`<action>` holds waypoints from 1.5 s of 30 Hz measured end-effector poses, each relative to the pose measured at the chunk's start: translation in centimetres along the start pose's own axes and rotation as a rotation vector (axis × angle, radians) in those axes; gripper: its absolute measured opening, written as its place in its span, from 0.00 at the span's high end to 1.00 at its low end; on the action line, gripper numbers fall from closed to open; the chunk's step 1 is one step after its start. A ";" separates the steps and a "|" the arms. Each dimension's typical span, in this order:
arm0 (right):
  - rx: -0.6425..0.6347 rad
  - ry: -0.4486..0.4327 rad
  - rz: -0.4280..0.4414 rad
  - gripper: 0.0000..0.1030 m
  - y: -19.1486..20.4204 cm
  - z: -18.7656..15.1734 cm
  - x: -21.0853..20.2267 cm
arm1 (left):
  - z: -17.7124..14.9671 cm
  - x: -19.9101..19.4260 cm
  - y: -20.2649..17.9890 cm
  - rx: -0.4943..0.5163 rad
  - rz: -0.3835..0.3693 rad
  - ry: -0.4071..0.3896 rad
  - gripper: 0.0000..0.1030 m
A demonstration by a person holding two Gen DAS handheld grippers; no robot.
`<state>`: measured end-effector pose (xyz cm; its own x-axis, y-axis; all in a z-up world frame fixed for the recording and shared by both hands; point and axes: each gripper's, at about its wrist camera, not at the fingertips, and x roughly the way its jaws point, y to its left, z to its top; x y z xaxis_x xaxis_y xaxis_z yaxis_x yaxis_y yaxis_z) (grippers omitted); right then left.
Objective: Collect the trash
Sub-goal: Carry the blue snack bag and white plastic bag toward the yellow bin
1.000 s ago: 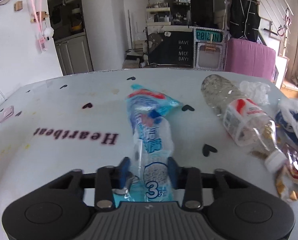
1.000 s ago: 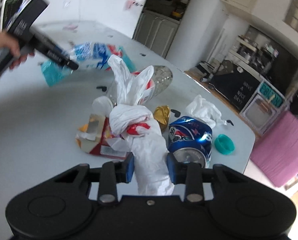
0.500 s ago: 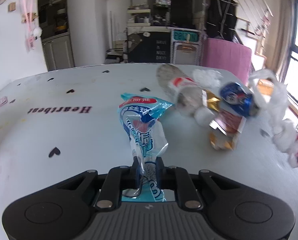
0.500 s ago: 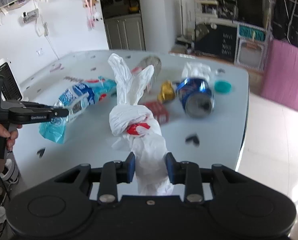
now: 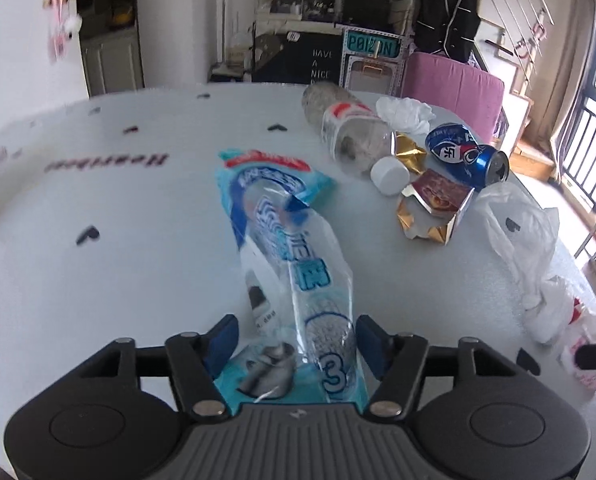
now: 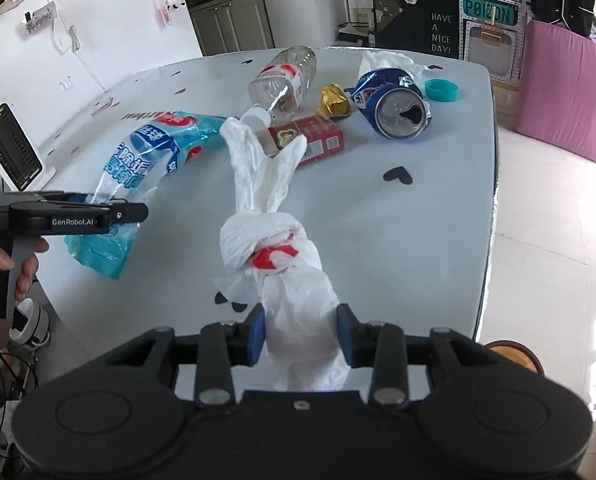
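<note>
A blue and clear snack wrapper lies flat on the white table. Its near end sits between the fingers of my left gripper, whose jaws are opening; the pads stand off its sides. From the right wrist view, the left gripper is over the wrapper. My right gripper is closed around the tail of a knotted white plastic bag. Its jaws are easing apart, but the bag still fills the gap. The bag's handles stretch toward the other litter.
A clear bottle, a crushed blue can, a red carton, gold foil, a teal cap and white tissue lie at the table's far right. The table edge drops to the floor. A hand holds the left gripper.
The left jaws pinched tight on the wrapper, then spread wide, leaving it on the table. The right gripper rolled level, still carrying the white bag, and its jaws widened slightly.
</note>
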<state>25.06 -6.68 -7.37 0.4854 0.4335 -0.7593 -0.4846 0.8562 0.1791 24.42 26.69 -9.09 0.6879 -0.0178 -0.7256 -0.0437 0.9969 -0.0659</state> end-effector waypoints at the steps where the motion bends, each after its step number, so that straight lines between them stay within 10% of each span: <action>1: -0.002 0.001 -0.002 0.60 0.0 0.0 0.1 | -0.1 0.0 -0.1 -0.003 0.001 0.003 0.54; 4: -0.007 -0.001 0.002 0.61 -0.1 -0.3 0.4 | -0.4 -0.5 -0.4 -0.020 0.009 -0.009 0.81; 8: 0.013 -0.031 0.014 0.69 -0.1 -0.4 -0.1 | -0.7 -2.2 -1.3 -0.016 0.033 -0.064 0.85; 24: 0.156 -0.257 -0.007 0.70 -1.5 -1.1 -6.5 | -1.4 -10.1 -9.6 0.038 -0.035 -0.230 0.86; 45: 0.284 -0.365 -0.172 0.70 -10.7 -7.5 -15.6 | -2.9 -11.1 -25.0 0.133 -0.218 -0.276 0.86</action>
<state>17.20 -24.72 -2.12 0.7887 0.3053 -0.5336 -0.1817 0.9450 0.2721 15.81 1.72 -1.34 0.8407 -0.2271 -0.4916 0.2073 0.9736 -0.0953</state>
